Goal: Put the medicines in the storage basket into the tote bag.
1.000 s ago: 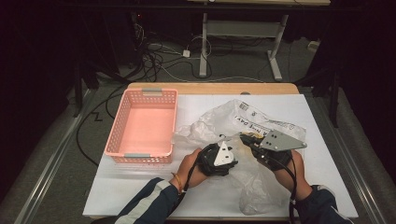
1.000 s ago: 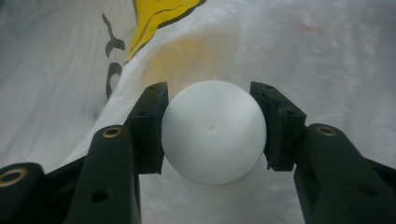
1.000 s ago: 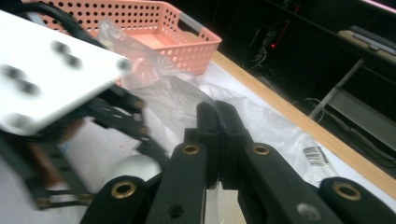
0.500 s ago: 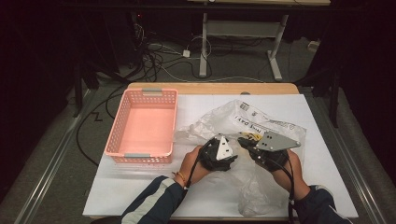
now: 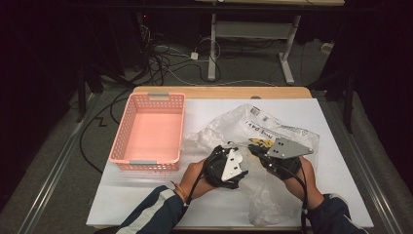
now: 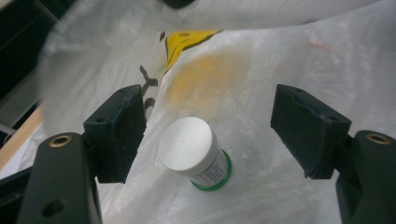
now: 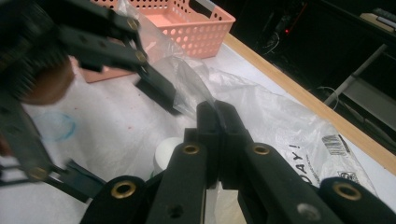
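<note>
- The plastic bag [image 7: 280, 126] is pinched by the right gripper [image 7: 219, 135], so its mouth is held up.
- The left gripper [image 6: 210, 126] is spread wide around the white-capped bottle [image 6: 194, 154], ready for grasping.

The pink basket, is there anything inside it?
Empty. From the high view, the pink basket shows only its bare floor. The little white-capped bottle lies on the plastic bag instead.

Left gripper [image 5: 233, 165] held low over table centre, jaws spread wide apart, nothing between pads [image 6: 116, 130]. Left hand [image 5: 195, 171] wrapped round body, forearm in from bottom, dark sleeve with stripe. Right gripper [image 5: 258, 148] just beside it, jaws pressed together, pinching thin film. Right hand [image 5: 292, 170] under grey plate, cable trailing back along wrist.
</note>
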{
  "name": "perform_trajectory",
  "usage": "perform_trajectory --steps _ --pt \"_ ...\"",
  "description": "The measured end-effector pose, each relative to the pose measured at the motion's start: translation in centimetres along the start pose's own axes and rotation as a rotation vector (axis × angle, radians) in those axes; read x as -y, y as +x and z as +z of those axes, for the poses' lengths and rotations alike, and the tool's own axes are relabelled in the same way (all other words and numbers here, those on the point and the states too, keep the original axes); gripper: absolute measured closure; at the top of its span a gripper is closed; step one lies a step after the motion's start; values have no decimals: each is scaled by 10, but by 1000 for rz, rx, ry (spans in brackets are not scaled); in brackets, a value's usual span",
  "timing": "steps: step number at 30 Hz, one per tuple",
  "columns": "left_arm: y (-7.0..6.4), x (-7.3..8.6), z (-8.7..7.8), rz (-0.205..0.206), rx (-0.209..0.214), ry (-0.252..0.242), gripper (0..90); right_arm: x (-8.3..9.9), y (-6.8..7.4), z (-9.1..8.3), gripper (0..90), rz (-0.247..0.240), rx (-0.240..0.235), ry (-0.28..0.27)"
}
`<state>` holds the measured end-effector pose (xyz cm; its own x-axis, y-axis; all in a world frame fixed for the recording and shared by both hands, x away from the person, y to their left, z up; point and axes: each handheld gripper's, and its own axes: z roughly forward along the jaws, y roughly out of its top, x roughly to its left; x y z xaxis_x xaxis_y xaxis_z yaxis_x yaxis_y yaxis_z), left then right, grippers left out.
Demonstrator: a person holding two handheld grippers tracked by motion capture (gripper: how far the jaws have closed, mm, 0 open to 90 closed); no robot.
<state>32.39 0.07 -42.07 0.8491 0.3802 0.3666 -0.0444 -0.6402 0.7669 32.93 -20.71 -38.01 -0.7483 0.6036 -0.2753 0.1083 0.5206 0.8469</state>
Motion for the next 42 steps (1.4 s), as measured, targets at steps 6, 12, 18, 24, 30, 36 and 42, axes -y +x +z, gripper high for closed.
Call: perform_trajectory --steps 6,12,18,24,30,36,42 --pt "3 -3 -34 -5 -32 -57 253 0 2 0 900 -9 -8 6" --pt "17 8 -79 -26 -162 -97 219 0 2 -2 900 -19 -12 11" --pt "38 35 -95 -88 -245 10 213 3 -2 -4 900 -17 -14 35" --pt "55 57 -89 -188 -232 128 208 6 -6 -7 900 -15 -13 49" --pt "67 64 -78 -249 -187 198 396 8 -10 -8 900 -12 -6 54" --pt "68 66 -82 -271 -125 192 783 12 -15 -10 885 9 10 58" --pt "56 65 -87 -259 -88 183 841 16 -15 -17 617 8 1 40"
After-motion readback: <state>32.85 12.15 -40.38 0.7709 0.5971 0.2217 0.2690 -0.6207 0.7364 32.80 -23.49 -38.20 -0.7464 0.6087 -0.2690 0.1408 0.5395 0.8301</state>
